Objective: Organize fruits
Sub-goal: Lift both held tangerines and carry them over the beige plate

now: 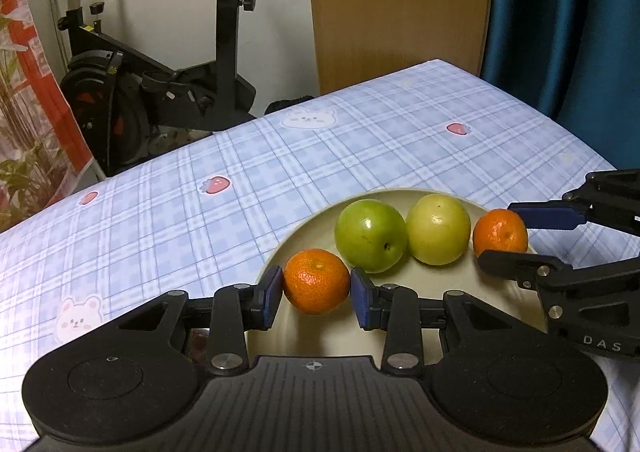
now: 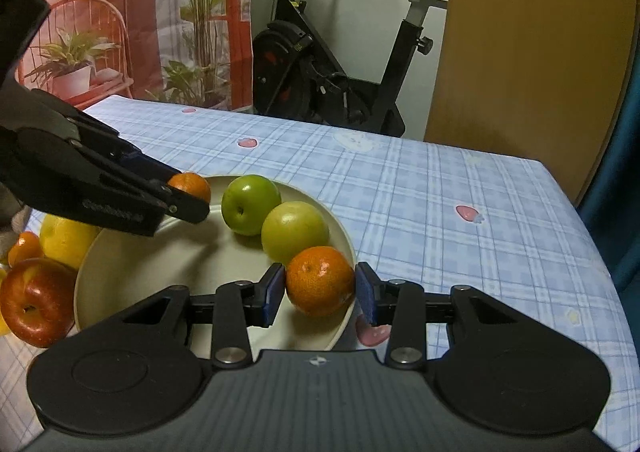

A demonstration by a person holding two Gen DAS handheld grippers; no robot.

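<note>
A beige plate [image 1: 320,332] on the checked tablecloth holds two green apples [image 1: 371,236] [image 1: 439,228] side by side. My left gripper [image 1: 317,284] is shut on a mandarin [image 1: 316,278] at the plate's left edge; the right wrist view shows that gripper [image 2: 190,191] and its mandarin [image 2: 192,183] at the plate's far left. My right gripper [image 2: 319,282] is shut on a second mandarin [image 2: 320,276] over the plate's [image 2: 160,260] right rim, next to the paler apple [image 2: 294,232]. I cannot tell whether either mandarin touches the plate.
Left of the plate lie a red apple [image 2: 36,302], a yellow fruit [image 2: 66,240] and a small orange fruit [image 2: 24,248]. The blue tablecloth [image 1: 200,211] stretches beyond the plate. An exercise bike [image 1: 160,91], a wooden panel [image 1: 400,11] and a blue curtain [image 1: 560,31] stand behind.
</note>
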